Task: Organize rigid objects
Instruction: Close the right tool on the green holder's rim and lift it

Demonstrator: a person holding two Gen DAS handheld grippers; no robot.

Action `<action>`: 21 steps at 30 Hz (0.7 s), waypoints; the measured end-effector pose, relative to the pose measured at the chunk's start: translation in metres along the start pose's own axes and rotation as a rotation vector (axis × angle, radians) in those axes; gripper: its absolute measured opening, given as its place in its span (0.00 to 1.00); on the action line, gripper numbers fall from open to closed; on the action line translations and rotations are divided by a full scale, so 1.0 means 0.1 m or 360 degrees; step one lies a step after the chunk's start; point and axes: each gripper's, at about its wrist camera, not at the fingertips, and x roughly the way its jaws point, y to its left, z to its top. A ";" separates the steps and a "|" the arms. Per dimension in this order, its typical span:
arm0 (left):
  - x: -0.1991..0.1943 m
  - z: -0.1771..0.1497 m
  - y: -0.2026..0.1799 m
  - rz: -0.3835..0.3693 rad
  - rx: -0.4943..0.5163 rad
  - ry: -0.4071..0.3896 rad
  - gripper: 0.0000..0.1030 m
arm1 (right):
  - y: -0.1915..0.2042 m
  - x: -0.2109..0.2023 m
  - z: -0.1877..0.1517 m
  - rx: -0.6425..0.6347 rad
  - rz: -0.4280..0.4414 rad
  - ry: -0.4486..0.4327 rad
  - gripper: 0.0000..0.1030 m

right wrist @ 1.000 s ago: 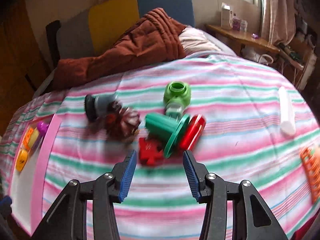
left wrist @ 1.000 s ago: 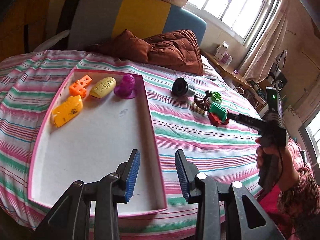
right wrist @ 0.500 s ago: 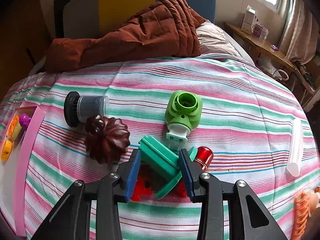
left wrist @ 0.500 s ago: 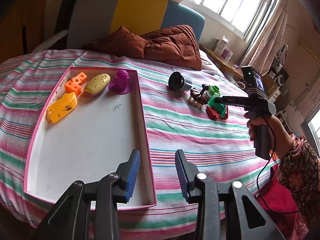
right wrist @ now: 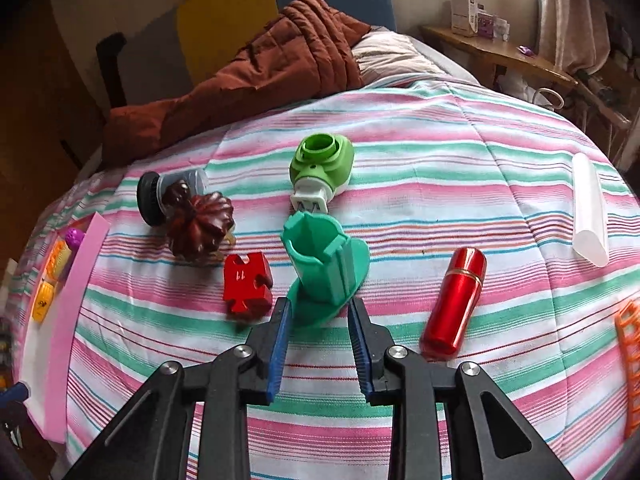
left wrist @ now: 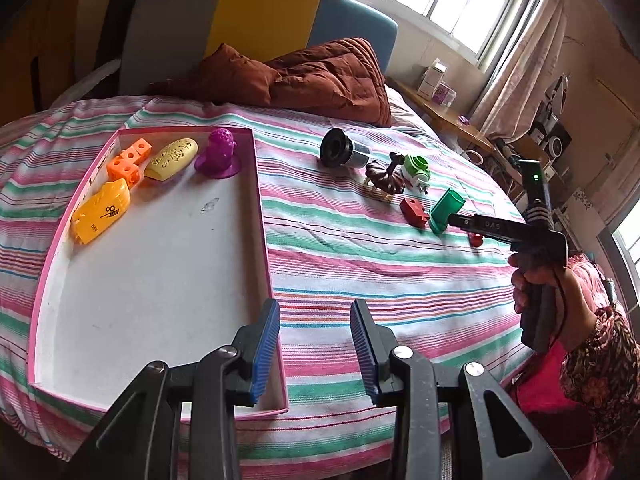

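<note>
Right gripper (right wrist: 318,312) closing on the teal cup (right wrist: 320,264), frame centre; only the left-wrist view shows the tray (left wrist: 256,184) and the released left gripper (left wrist: 314,344).

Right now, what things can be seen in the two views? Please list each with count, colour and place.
tray: 1, pink rim, white floor, left on bed
tray toys: 4, two orange, yellow, purple, tray's far end
jar: 1, clear, black lid, on its side
pumpkin: 1, dark brown, beside jar
plug-in device: 1, light green, bed centre
puzzle piece: 1, red
flanged cup: 1, teal, between right claw's pads
red tube: 1, lying right of cup
white tube: 1, far right
quilt: 1, brown, bed head
left claw: open, empty, above tray's corner
right claw: closing on cup
</note>
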 end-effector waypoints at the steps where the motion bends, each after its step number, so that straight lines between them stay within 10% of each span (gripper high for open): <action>1: 0.01 0.00 0.01 0.0003 -0.0006 0.0004 0.35 | 0.02 -0.02 0.02 -0.0001 -0.0007 -0.0031 0.41; 21: 0.08 0.08 -0.25 -0.0030 0.0081 0.0039 0.35 | 0.04 -0.04 0.03 -0.0072 -0.0041 -0.0035 0.36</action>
